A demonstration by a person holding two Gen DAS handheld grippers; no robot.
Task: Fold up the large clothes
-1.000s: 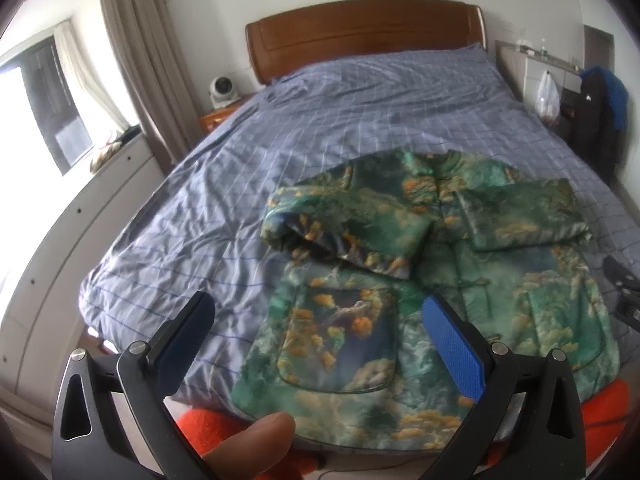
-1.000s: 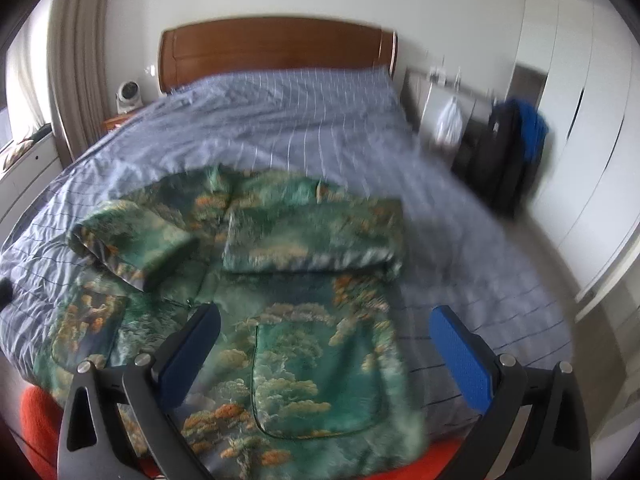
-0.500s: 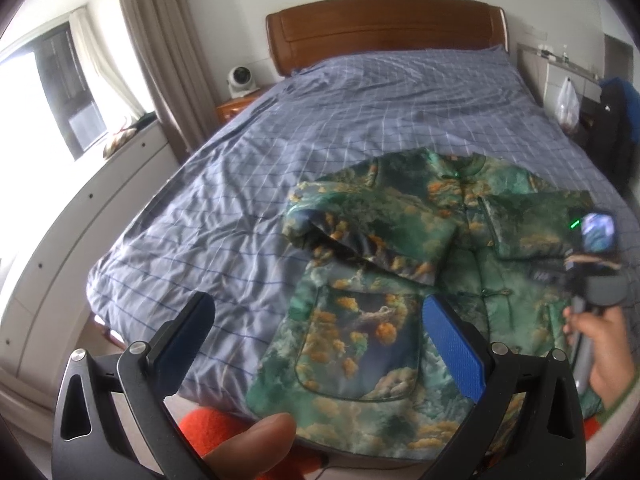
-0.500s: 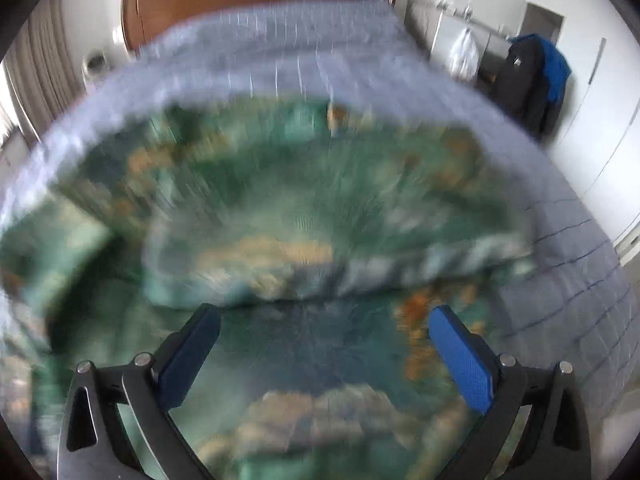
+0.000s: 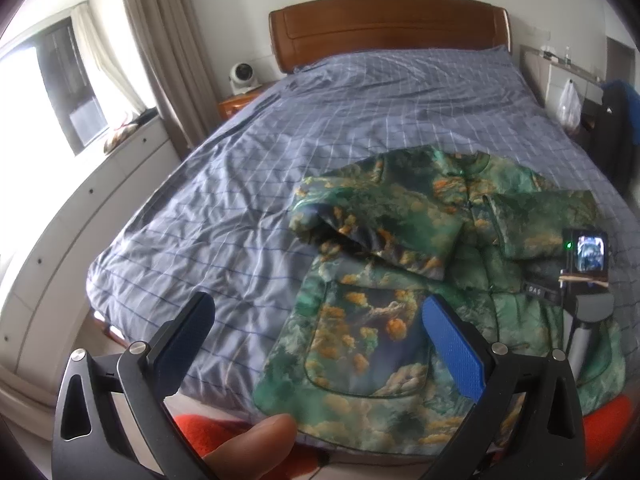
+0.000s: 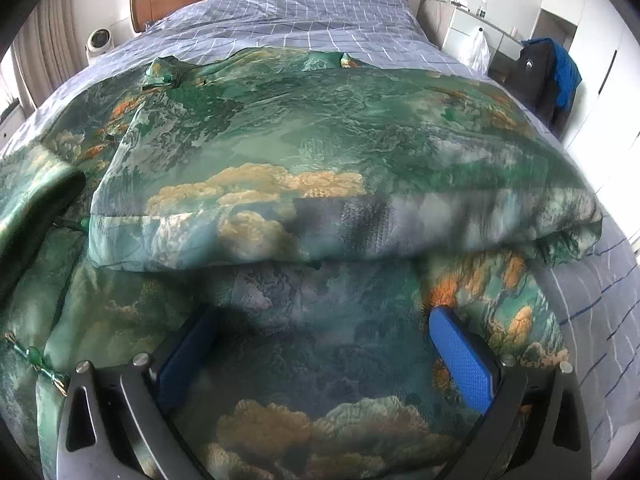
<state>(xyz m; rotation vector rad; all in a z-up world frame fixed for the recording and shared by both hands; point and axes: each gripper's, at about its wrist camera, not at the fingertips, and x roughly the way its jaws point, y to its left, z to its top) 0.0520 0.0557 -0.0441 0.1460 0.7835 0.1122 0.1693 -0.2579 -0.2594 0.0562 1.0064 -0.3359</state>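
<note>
A green jacket with orange and cloud print [image 5: 404, 276] lies flat on the bed [image 5: 280, 152], both sleeves folded across its chest. My left gripper [image 5: 316, 332] is open and empty, held above the bed's foot edge, near the jacket's lower left corner. My right gripper [image 6: 320, 344] is open and low over the jacket's lower right part [image 6: 320, 360], just short of the folded right sleeve [image 6: 320, 184]. The right gripper's body also shows in the left wrist view [image 5: 584, 276] over the jacket's right side.
A wooden headboard [image 5: 388, 24] stands at the far end. A nightstand with a small fan [image 5: 242, 76] is at the left, a window and white cabinet [image 5: 80, 184] further left. A dark bag and blue garment [image 6: 548, 72] are to the right. A red thing [image 5: 208, 432] lies below the bed's foot.
My right gripper has moved forward and down from a high view of the bed to just above the jacket. My left gripper has shifted left, so the jacket sits more to the right.
</note>
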